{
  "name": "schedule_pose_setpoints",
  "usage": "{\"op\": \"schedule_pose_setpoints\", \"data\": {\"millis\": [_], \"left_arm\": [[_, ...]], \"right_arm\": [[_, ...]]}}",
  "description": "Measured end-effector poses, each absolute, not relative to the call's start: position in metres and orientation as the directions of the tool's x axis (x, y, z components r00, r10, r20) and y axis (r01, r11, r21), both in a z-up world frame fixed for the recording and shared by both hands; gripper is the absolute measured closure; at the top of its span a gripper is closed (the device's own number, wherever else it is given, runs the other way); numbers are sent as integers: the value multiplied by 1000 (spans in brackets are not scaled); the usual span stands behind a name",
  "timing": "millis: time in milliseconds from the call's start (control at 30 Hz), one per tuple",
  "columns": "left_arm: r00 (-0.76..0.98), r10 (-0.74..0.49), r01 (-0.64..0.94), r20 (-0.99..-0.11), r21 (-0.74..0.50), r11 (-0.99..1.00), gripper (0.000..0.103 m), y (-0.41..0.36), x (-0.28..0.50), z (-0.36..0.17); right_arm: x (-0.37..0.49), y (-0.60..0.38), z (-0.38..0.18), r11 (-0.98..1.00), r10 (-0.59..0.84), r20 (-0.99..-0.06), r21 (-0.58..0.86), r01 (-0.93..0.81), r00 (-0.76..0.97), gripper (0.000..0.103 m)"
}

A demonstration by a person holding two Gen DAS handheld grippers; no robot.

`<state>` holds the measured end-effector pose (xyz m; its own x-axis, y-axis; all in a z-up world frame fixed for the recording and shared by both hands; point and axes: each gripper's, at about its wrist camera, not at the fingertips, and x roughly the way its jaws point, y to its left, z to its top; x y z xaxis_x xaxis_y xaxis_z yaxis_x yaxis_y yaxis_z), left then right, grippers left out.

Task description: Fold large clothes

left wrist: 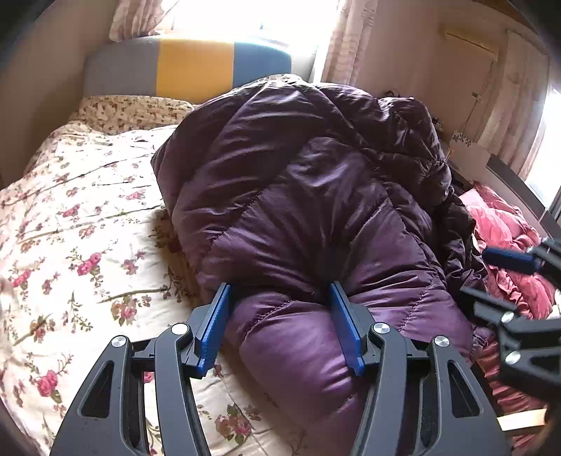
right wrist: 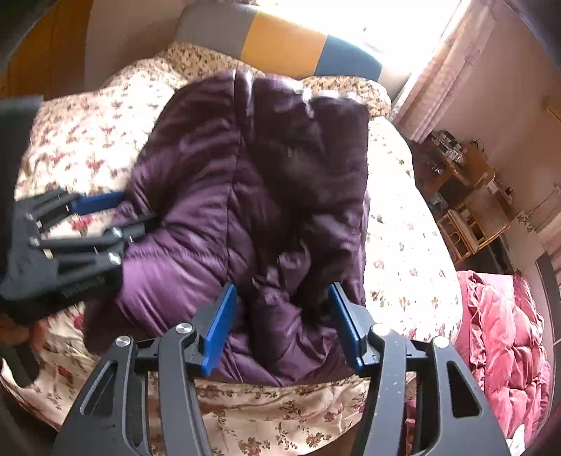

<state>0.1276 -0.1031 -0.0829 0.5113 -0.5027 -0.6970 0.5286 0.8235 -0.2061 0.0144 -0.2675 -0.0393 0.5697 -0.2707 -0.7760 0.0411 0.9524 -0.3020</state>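
A large purple puffer jacket (left wrist: 298, 182) lies bunched on the floral bed. My left gripper (left wrist: 280, 286) has a thick near fold of it filling the gap between its blue pads (left wrist: 215, 326), and the padding bulges where they press. In the right wrist view the same jacket (right wrist: 266, 175) spreads across the bed, blurred. My right gripper (right wrist: 282, 287) hovers over its near edge with its pads apart and not pressing on the cloth. The left gripper (right wrist: 136, 208) shows at that view's left, at the jacket's side. The right gripper (left wrist: 491, 277) shows at the left wrist view's right edge.
A floral bedspread (left wrist: 77, 224) covers the bed, with a grey, yellow and blue headboard (left wrist: 193, 66) at the far end. A crumpled pink quilt (right wrist: 505, 343) lies off the right side. Wooden furniture (right wrist: 466, 196) stands past it. A curtained window (left wrist: 259, 17) glares behind.
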Motion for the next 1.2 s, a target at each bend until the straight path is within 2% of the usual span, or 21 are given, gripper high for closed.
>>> {"op": "schedule_pose_setpoints", "data": {"millis": [767,1200], "left_arm": [[520,-483,559,-705,-147,816,47,-115,128,-76],[508,-500,584,-702,-146,799,47,-114,127,-74]], "right_arm": [[89,-279,-1,953,-304,-686,-226,204,661,51],[123,-299,-29,935,-351,-735,-241,260,581,53]]}}
